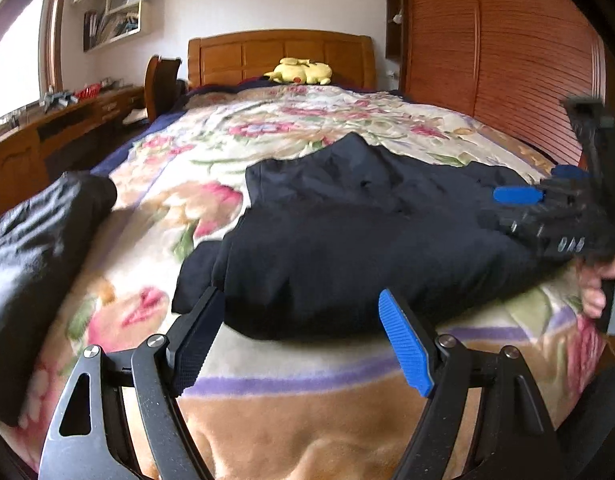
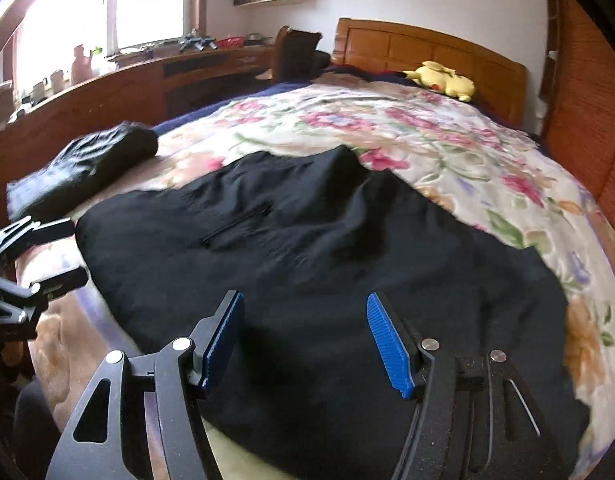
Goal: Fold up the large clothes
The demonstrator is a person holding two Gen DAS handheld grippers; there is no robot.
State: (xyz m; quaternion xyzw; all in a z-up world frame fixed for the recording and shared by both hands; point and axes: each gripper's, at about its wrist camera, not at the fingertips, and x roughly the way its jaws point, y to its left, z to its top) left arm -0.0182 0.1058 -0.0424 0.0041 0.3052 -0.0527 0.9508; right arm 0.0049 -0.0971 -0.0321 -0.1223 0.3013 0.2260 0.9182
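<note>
Left wrist view shows the dark garment [image 1: 347, 240] lying rumpled on the floral blanket [image 1: 187, 152], partly doubled over, its near hem close to the foot edge of the bed. The left gripper [image 1: 299, 340] hangs just short of that hem, jaws spread, nothing between them. The right gripper [image 1: 547, 188] sits over the garment's right side, held by a hand [image 1: 595, 288]; in its own view the right gripper [image 2: 303, 340] stands with jaws apart above the cloth, pads not pressing on it.

Risks, as judged:
- The fabric is thick and bunched, with a raised ridge at the far middle. A pinch taken at the near hem may catch several layers, or only the top one, and drag the fold crooked.
- The near edge lies close to the blanket's drop-off; a pull toward the person could slide the garment off the bed.
- The plush blanket may be pinched together with the hem.
- Both tools are working the same side; their paths may cross.

Room for moving:
- A second dark bundle [image 2: 87, 164] lies to the left, near but apart from the garment; sweeping leftward is limited.
- Open blanket extends far toward the headboard [image 1: 279, 56] and the yellow plush toy [image 1: 303, 70].
- To the right, the blanket narrows toward a wooden slatted wall [image 1: 507, 60].
</note>
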